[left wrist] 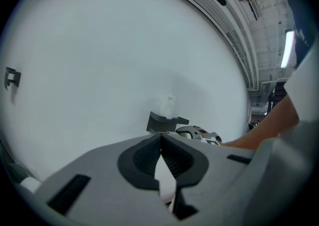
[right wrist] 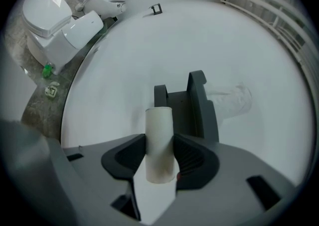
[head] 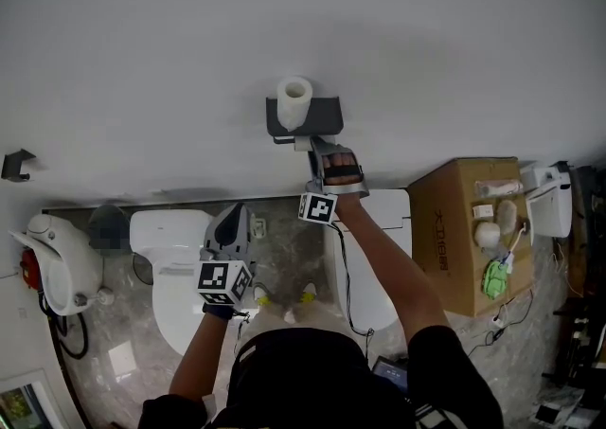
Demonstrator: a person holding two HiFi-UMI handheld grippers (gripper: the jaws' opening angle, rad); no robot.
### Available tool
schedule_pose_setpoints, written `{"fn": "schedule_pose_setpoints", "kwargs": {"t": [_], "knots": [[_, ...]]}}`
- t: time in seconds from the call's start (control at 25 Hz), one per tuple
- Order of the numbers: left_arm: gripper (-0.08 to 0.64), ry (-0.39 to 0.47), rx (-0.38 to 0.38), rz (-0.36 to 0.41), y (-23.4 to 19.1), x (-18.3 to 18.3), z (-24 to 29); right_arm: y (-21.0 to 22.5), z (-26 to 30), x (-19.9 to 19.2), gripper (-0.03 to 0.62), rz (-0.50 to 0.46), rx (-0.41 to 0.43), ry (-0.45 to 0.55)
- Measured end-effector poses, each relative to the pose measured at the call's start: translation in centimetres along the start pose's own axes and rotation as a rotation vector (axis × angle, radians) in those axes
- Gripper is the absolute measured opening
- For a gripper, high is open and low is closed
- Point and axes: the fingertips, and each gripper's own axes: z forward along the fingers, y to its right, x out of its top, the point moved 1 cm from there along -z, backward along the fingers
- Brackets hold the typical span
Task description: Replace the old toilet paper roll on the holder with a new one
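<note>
Right gripper view: the right gripper [right wrist: 159, 142] is clamped on the bare cardboard tube [right wrist: 159, 120], one pad on each side of it. The tube is clear of the holder [right wrist: 199, 105] and sits just in front of it, not touching it as far as I can see.

Status:
1. Old tube removed from the holder: done, judging by its place in my right jaws.
2. Discard the old tube: not yet done.
3. Fit the new roll [head: 294, 98]: not yet done. It stands upright on the top of the holder, against the wall [head: 142, 58].

Orientation: the tube's long axis runs along the line of the jaws. Its far end points toward the holder and the wall; its near end points back toward me. The new roll's axis runs up and down along the wall, open end up.

Left gripper [left wrist: 161, 140]: jaws fully together, nothing between them. It hangs to the left of the holder, well apart from it, and is free to take the new roll.
</note>
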Motion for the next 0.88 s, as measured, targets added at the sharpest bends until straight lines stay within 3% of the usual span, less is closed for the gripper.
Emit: {"fn": "schedule_pose_setpoints", "kwargs": {"t": [0.72, 0.88], "knots": [[0.010, -0.002, 0.009, 0.006, 0.6, 0.0, -0.3, 0.5, 0.3, -2.0, 0.176, -0.016, -0.004, -0.041], [0.009, 0.000, 0.010, 0.009, 0.6, 0.0, -0.3, -0.3, 0.5, -2.0, 0.176, 0.005, 0.030, -0.036]]}}
